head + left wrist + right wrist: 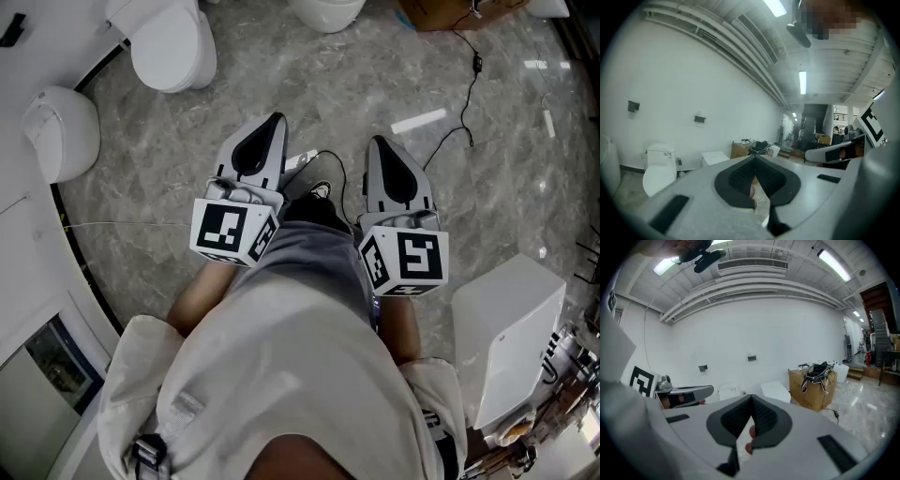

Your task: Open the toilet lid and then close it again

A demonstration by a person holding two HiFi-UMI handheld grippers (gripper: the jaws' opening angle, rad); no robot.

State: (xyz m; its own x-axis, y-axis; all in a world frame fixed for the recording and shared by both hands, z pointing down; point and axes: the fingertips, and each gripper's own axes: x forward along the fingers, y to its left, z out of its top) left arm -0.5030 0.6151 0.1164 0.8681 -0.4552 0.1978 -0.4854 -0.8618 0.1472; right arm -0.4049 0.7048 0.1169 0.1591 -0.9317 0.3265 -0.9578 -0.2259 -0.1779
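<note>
1. Far off to the left of my left claw, a rounded white fixture (61, 131) sits against the wall. I cannot tell whether it is a toilet.
2. Ahead and left of the left claw stands the toilet (200, 66), well apart from both claws. Its lid (164, 42) lies down, so the opening step is not yet begun.
3. The lid looks like smooth, glossy, stiff plastic. I judge it light, hinged at the back, and slippery between pads. I would take hold at the front edge, farthest from the hinge, hooking under the lip. On the way back down I would lower it with care, as it could slam.
4. The left claw (265, 141) is closed, pads meeting at the tip with nothing between them, and points a little downward over the marble floor (487, 178).
5. The right claw (386, 159), just beside it, is likewise closed on nothing.
6. Right of the right claw and nearer to me stands a white box (511, 328), clear of the path to the toilet.
</note>
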